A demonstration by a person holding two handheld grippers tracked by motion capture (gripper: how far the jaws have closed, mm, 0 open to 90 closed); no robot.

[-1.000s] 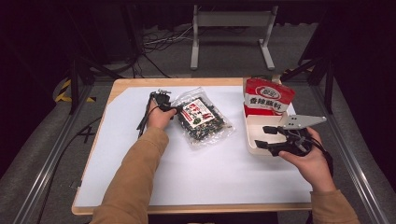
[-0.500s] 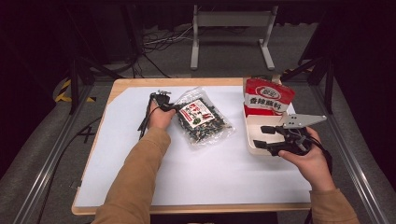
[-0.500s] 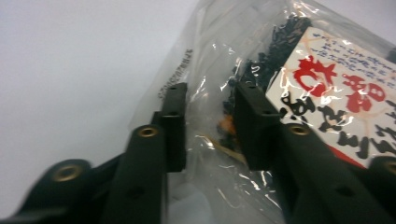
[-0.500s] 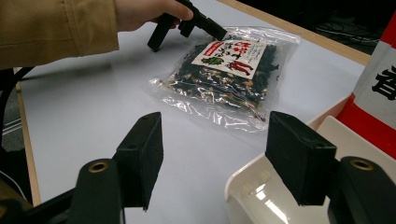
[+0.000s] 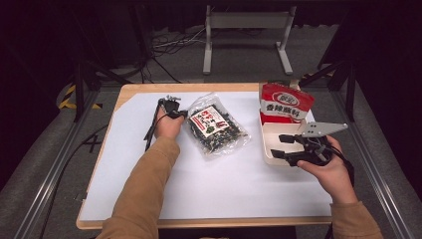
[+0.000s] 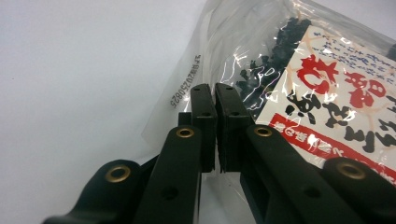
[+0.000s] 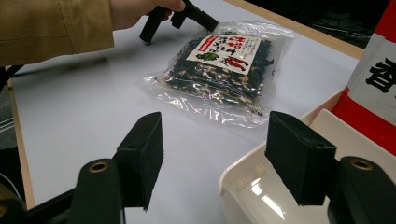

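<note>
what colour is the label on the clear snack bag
White with red and black lettering and a red strip, on the clear snack bag; best in the left gripper view.

The bag (image 5: 215, 128) is a clear plastic pouch of dark dried bits with a white and red printed label. It lies flat on the white table top, label up, left of the tray, its sealed corner (image 6: 205, 70) pinched at the top left edge.

left gripper (image 6: 215, 100) jaws closed on bag (image 6: 299, 79) edge
</note>
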